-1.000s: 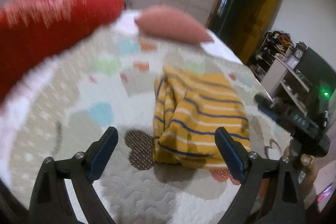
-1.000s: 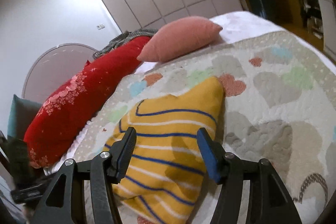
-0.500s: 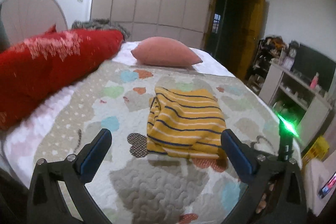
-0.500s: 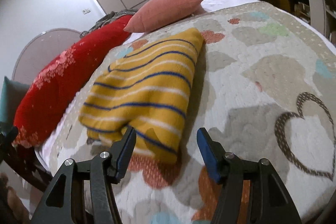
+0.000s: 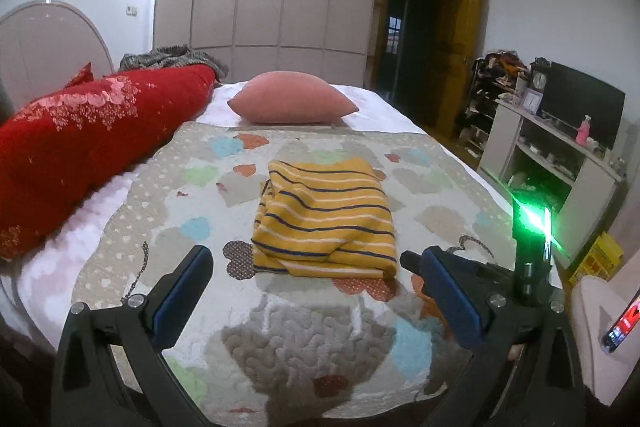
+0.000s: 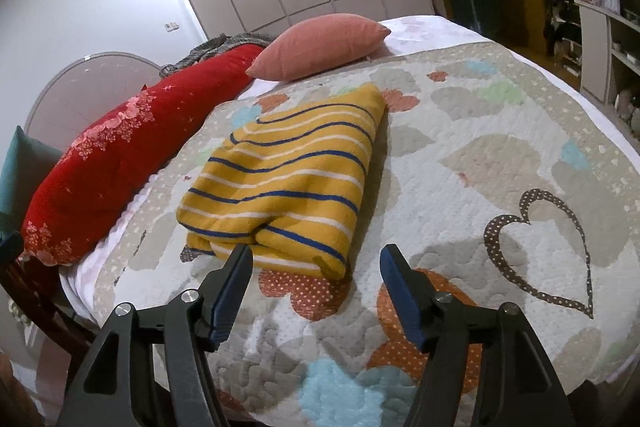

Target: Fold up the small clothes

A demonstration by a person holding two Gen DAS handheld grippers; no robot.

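The yellow striped garment (image 5: 326, 221) lies folded into a compact rectangle on the quilt (image 5: 304, 339) of the bed, roughly at its middle, with the pink pillow (image 5: 292, 103) well beyond it and the red bolster (image 5: 80, 131) off to one side. As I read it, the folding of this piece is done and I am at the letting-go stage. My left hand-held gripper (image 5: 316, 291) is spread wide with nothing between its fingers, short of the garment's near edge. My right hand-held gripper (image 6: 316, 271) has just been opening its jaws and they stand apart and empty; their tips sit just at the near folded edge, though from this angle I cannot be sure whether the left finger brushes the cloth. The near edge looks a little bulgy, so my next move is probably either a light pat to flatten it or reaching for another small garment, none of which I can see from here.
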